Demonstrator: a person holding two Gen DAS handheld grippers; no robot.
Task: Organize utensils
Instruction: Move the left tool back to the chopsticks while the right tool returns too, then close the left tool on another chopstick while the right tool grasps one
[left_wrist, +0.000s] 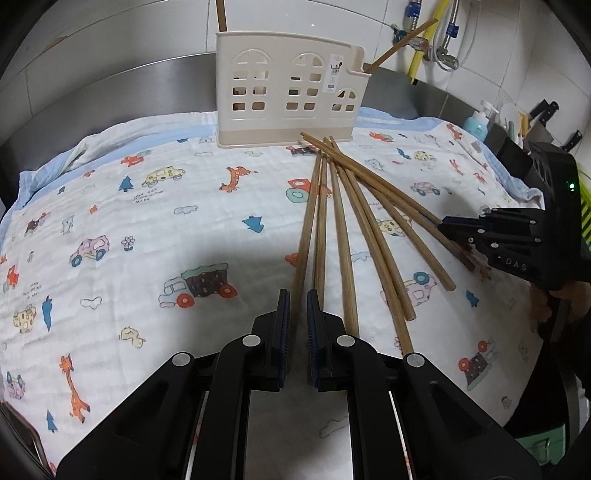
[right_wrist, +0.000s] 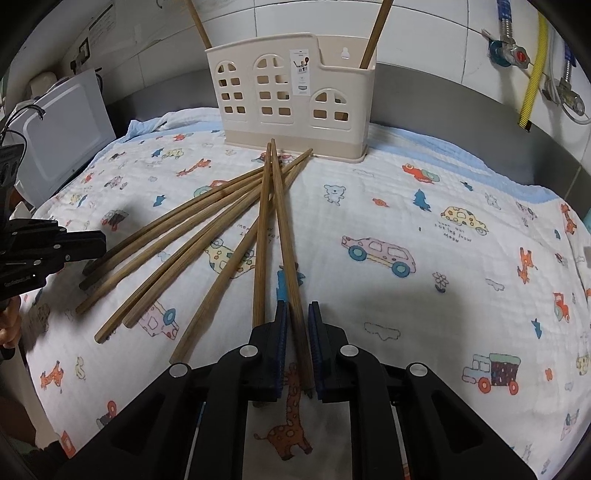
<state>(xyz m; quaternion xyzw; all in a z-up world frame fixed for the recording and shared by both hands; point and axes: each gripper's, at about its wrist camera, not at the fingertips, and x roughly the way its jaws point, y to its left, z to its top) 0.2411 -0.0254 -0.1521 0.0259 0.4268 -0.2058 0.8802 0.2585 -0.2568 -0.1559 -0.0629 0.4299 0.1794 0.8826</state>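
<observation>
Holder (right_wrist: 291, 96) with two upright chopsticks (right_wrist: 373, 40); left tongs (left_wrist: 297, 314) closed, right tongs (right_wrist: 297, 325) clamping chopstick (right_wrist: 286, 236).

**You had ten chopsticks to sort.**
You had about eight chopsticks (right_wrist: 221, 218) lying down on one cloth (right_wrist: 406, 206) with little cars and animals on it. Two more stood up in one holder (right_wrist: 288, 122), one at each end. The holder had three window shapes on its front.
</observation>
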